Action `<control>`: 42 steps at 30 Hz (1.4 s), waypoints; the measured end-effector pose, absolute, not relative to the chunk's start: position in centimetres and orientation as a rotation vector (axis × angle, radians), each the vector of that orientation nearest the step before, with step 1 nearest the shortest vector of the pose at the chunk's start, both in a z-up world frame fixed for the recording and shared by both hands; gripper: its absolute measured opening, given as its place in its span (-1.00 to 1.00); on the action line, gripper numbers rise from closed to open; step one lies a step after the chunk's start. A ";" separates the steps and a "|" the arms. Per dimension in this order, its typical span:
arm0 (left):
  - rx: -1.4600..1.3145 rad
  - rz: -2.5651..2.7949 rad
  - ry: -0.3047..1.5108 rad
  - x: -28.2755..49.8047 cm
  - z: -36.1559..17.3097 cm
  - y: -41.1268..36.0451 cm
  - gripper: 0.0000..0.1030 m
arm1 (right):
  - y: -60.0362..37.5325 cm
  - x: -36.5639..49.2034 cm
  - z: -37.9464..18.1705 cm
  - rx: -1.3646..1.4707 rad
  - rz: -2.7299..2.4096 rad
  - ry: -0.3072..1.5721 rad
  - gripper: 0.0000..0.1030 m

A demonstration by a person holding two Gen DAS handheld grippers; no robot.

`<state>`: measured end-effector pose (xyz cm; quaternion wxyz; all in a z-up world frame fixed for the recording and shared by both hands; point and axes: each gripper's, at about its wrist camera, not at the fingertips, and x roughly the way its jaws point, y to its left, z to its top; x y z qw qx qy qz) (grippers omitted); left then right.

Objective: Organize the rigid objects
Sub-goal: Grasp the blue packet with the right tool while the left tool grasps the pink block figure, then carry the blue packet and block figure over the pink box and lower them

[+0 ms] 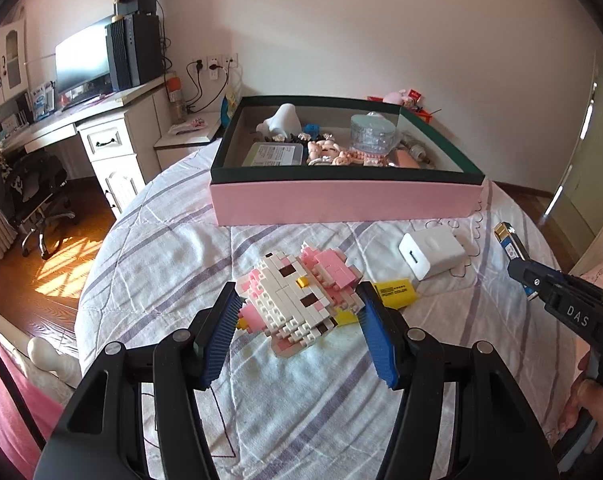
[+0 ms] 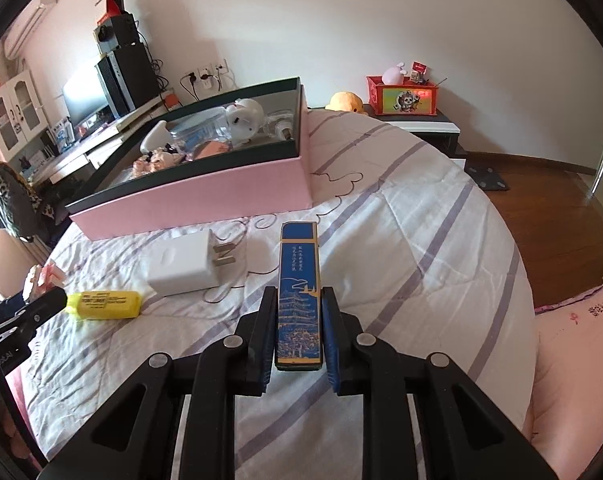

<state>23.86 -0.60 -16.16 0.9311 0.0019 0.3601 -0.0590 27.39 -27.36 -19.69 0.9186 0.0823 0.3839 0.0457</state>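
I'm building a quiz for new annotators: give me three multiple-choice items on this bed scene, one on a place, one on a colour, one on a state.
1. Where does the white charger lie?
A. inside the pink box
B. on the bedspread in front of the pink box
C. on the desk

2. What colour is the highlighter?
A. green
B. orange
C. yellow

3. How is the blue slim box held?
A. the right gripper is shut on it
B. it lies untouched
C. the left gripper grips it

Key: 1 B, the charger rests on the striped bedspread just short of the pink box. 2 C, its body is bright yellow. 3 A, the right gripper has its fingers pressed on both long sides of the blue slim box, while the left gripper is around the brick cat figure.
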 end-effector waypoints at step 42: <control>0.035 -0.117 0.309 12.8 -3.5 -3.1 0.16 | -18.3 14.0 -4.6 0.018 0.226 0.291 -0.59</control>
